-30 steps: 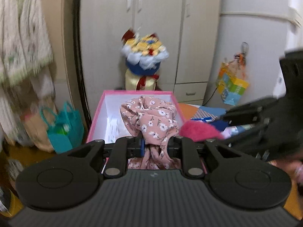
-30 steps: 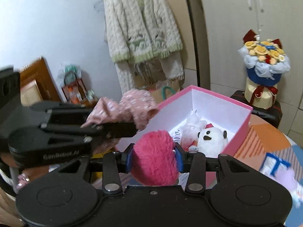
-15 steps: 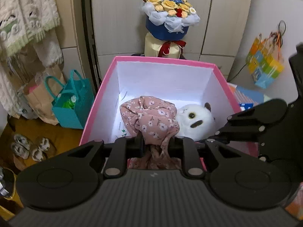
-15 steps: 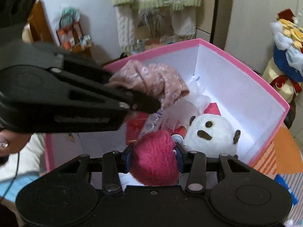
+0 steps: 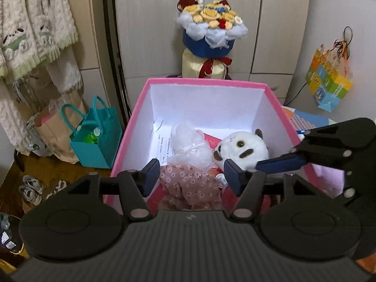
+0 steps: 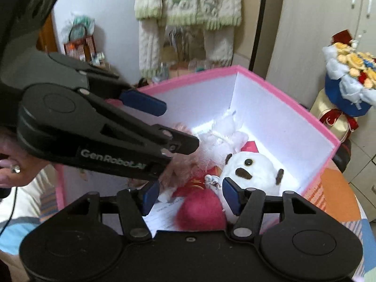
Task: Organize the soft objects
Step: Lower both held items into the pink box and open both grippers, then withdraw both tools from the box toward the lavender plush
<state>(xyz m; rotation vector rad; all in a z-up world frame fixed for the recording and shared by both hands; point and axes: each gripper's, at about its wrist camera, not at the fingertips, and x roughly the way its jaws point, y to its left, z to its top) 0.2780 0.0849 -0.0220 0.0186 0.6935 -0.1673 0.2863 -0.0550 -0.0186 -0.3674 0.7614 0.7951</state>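
Nearest the left camera, the left gripper [image 5: 191, 176] has let go of the pink floral cloth [image 5: 190, 185]; its jaws are opening, pads clear, with the cloth now lying at the near edge inside the pink box [image 5: 277, 108]. Beside it, the right gripper [image 6: 190, 196] has released the magenta pompom [image 6: 201, 211], jaws likewise opening. Both tilt down over the box. Farther in lies a white plush [image 5: 244, 149].

Home bedroom: wardrobe [image 5: 211, 23], hanging cardigan [image 6: 188, 0], shoes [image 5: 33, 188]
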